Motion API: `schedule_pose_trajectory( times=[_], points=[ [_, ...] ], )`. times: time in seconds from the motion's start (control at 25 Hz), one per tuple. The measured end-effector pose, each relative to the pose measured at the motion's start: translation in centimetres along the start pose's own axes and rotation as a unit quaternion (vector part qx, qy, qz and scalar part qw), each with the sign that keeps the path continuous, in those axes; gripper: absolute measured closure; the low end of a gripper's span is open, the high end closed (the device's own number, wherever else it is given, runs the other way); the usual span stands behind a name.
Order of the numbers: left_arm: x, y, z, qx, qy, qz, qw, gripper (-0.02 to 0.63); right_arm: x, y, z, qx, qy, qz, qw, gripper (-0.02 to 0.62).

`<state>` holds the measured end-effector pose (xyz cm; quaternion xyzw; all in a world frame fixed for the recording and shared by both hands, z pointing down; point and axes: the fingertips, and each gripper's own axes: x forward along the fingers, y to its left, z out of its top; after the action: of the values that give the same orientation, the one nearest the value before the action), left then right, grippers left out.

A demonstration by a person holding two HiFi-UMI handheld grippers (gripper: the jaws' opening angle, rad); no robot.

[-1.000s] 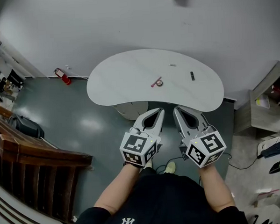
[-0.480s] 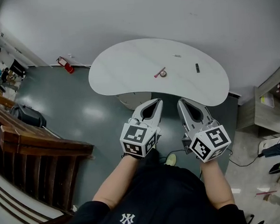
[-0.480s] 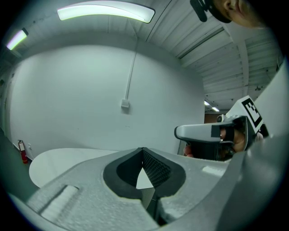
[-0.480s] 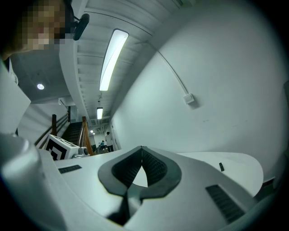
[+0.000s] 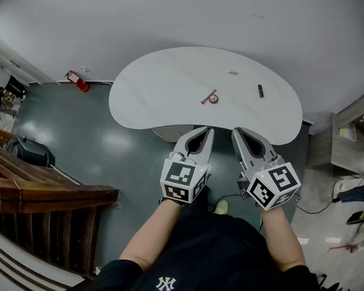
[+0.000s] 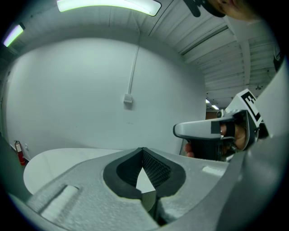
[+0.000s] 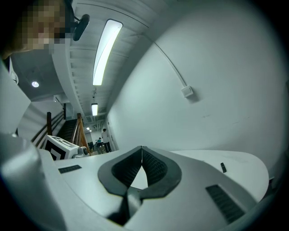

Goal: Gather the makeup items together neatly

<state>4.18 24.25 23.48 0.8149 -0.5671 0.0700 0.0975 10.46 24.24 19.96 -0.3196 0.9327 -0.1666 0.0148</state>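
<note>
My left gripper (image 5: 209,130) and right gripper (image 5: 235,132) are closed, empty. Pink stick (image 5: 207,97), lying diagonally, and round pot (image 5: 213,99) sit well ahead, midway; dark tube (image 5: 260,91) lies nearer my right.

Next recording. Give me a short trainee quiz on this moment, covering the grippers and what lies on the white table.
1. True or false: the left gripper and the right gripper are both shut, with nothing between their jaws.
2. In the head view, the small dark item lies: A) left of the pink stick; B) right of it; C) on top of it.
3. Which item on the white table lies closest to the pink stick?

Key: 1 true. 2 B. 3 the small round item, right beside the stick.
</note>
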Motion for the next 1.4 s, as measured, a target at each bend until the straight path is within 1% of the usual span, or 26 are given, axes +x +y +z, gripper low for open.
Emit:
schedule_pose_trajectory(
  times=[0.4, 0.6, 0.76, 0.92, 1.08, 1.2, 1.32, 1.4],
  points=[
    [7.9, 8.7, -2.4, 0.024, 0.037, -0.018, 0.9988, 0.596, 10.6, -4.1, -0.8, 0.006, 0.028, -0.031, 0.999, 0.581],
    [11.6, 12.7, -4.2, 0.045, 0.064, -0.036, 0.9963, 0.595, 15.1, -6.1, -1.5, 0.016, 0.04, -0.062, 0.997, 0.581],
    [14.2, 14.7, -6.1, 0.055, 0.088, -0.053, 0.9932, 0.595, 17.1, -7.4, -2.1, 0.023, 0.044, -0.08, 0.996, 0.581],
    [16.4, 15.6, -8.0, 0.062, 0.111, -0.06, 0.9901, 0.595, 18.0, -9.0, -3.0, 0.033, 0.058, -0.097, 0.993, 0.58],
    [18.8, 16.7, -10.7, 0.075, 0.145, -0.063, 0.9846, 0.595, 19.8, -10.6, -3.5, 0.043, 0.062, -0.098, 0.992, 0.58],
    [20.7, 17.6, -13.2, 0.094, 0.172, -0.059, 0.9789, 0.589, 21.3, -12.1, -4.2, 0.053, 0.068, -0.089, 0.992, 0.58],
    [22.6, 18.0, -16.0, 0.108, 0.21, -0.059, 0.97, 0.54, 22.6, -14.0, -5.0, 0.065, 0.08, -0.079, 0.992, 0.58],
    [23.9, 18.5, -17.8, 0.119, 0.234, -0.056, 0.9632, 0.518, 23.6, -15.6, -5.4, 0.075, 0.087, -0.075, 0.991, 0.58]
  ],
)
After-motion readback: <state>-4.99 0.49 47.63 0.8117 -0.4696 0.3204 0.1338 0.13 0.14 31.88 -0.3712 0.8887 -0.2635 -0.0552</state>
